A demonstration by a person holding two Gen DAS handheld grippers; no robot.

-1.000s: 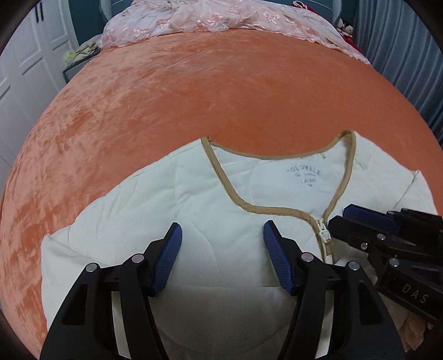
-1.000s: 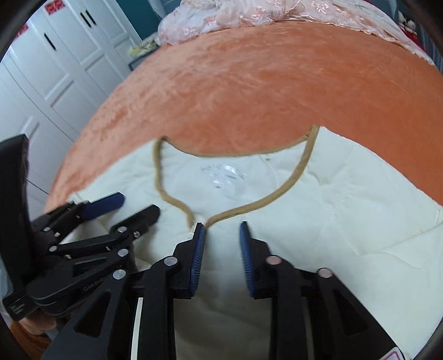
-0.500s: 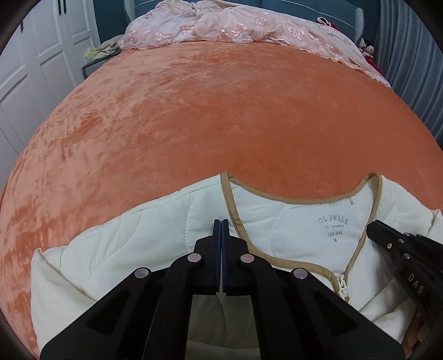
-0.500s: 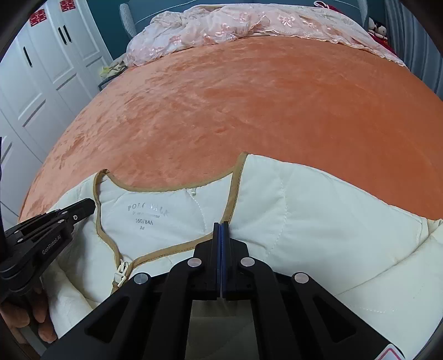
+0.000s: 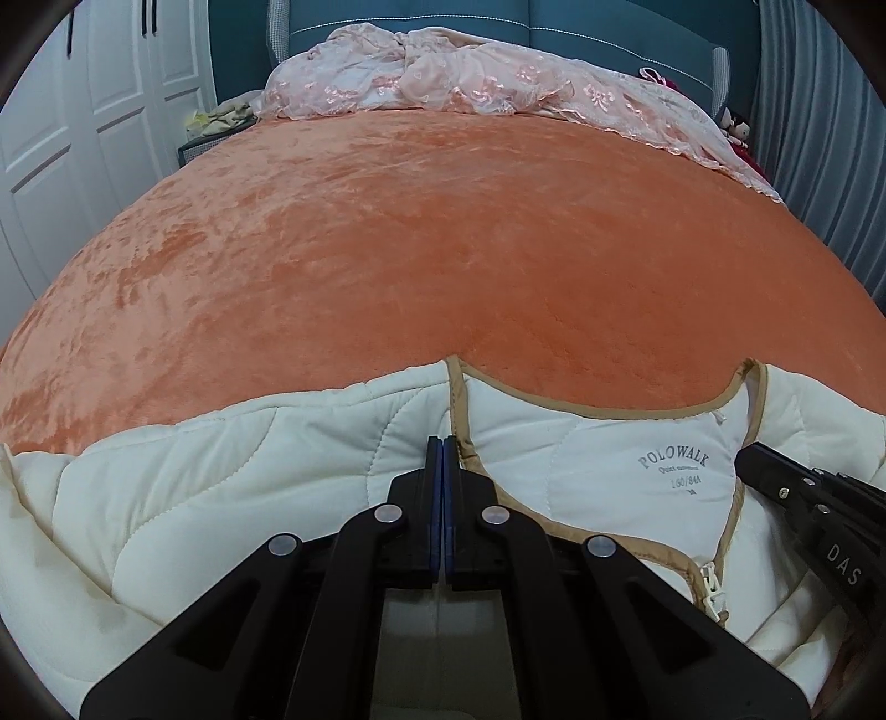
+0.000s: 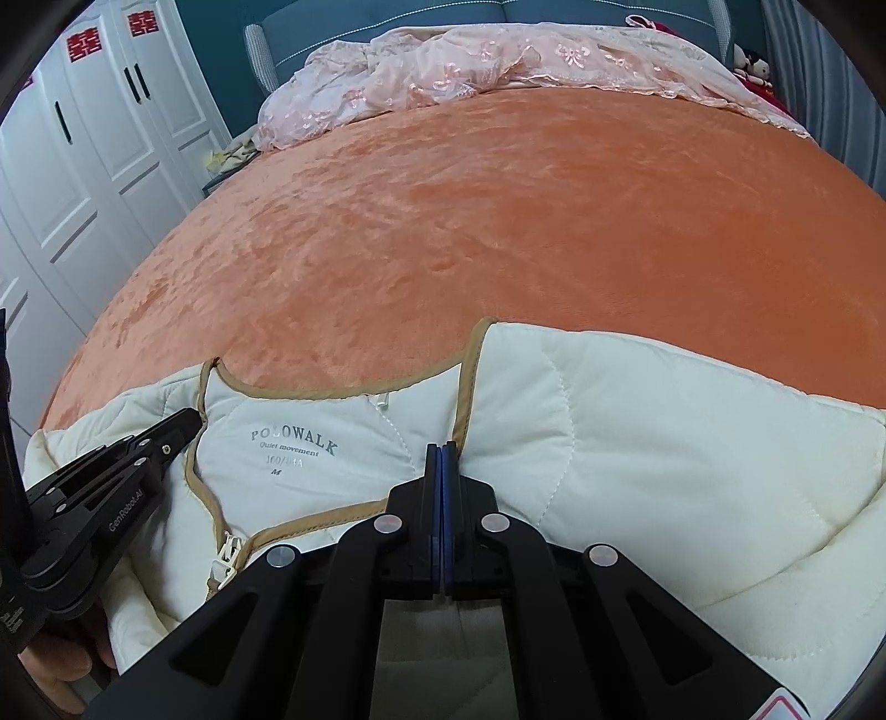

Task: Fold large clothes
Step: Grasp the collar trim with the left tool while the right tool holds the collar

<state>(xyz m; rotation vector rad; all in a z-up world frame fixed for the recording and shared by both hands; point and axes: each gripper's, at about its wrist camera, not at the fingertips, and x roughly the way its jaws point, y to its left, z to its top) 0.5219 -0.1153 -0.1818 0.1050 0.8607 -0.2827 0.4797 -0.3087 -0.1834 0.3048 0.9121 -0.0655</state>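
A cream quilted jacket [image 5: 221,498] with tan neckline trim [image 5: 581,412] lies front-up on the near part of the orange bedspread [image 5: 443,249]. Its zipper [image 5: 711,587] is closed below an inside label. My left gripper [image 5: 443,443] is shut, its tips pinching the jacket's shoulder just left of the trim. In the right wrist view my right gripper [image 6: 441,448] is shut on the jacket [image 6: 664,443] at the neckline's other side, against the trim [image 6: 462,387]. Each gripper shows at the edge of the other's view: right gripper [image 5: 745,451], left gripper [image 6: 194,418].
Pink lace bedding [image 5: 498,83] is heaped at the head of the bed against a teal headboard [image 5: 609,39]. White wardrobe doors [image 5: 83,138] stand on the left and a grey curtain [image 5: 819,138] on the right. A hand [image 6: 50,675] shows at the lower left.
Both grippers went from open above the jacket's chest to shut at the two sides of the neckline. Both sank a little, and the jacket now sits lower in each view.
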